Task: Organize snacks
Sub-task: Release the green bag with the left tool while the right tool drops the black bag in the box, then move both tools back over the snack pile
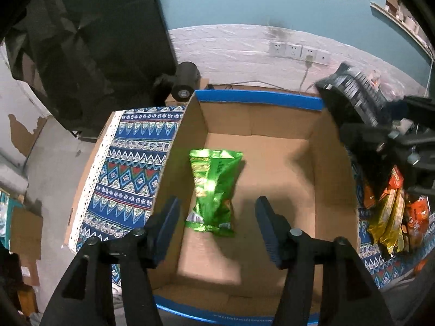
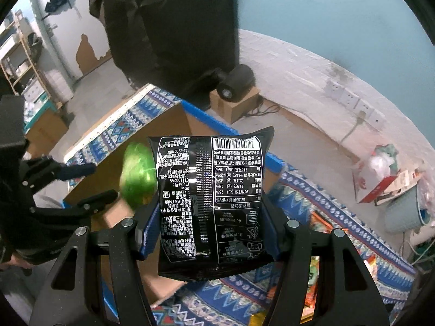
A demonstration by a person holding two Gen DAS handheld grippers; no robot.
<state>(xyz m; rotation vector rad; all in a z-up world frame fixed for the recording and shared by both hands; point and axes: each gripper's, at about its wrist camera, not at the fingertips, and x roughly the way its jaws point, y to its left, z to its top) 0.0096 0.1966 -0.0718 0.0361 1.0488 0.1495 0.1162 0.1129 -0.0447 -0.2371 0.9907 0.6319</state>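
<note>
green bag [image 1: 212, 191], perhaps blue-edged box [image 1: 258, 98]

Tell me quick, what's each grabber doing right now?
Left gripper: open, holding nothing, above the green snack bag in the cardboard box.
Right gripper: shut on the black snack packet.

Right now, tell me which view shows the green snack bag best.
The left wrist view: the green snack bag lies whole inside the cardboard box, between the open left gripper's fingers. The right wrist view shows only a blurred green patch, hidden behind the black packet.
</note>
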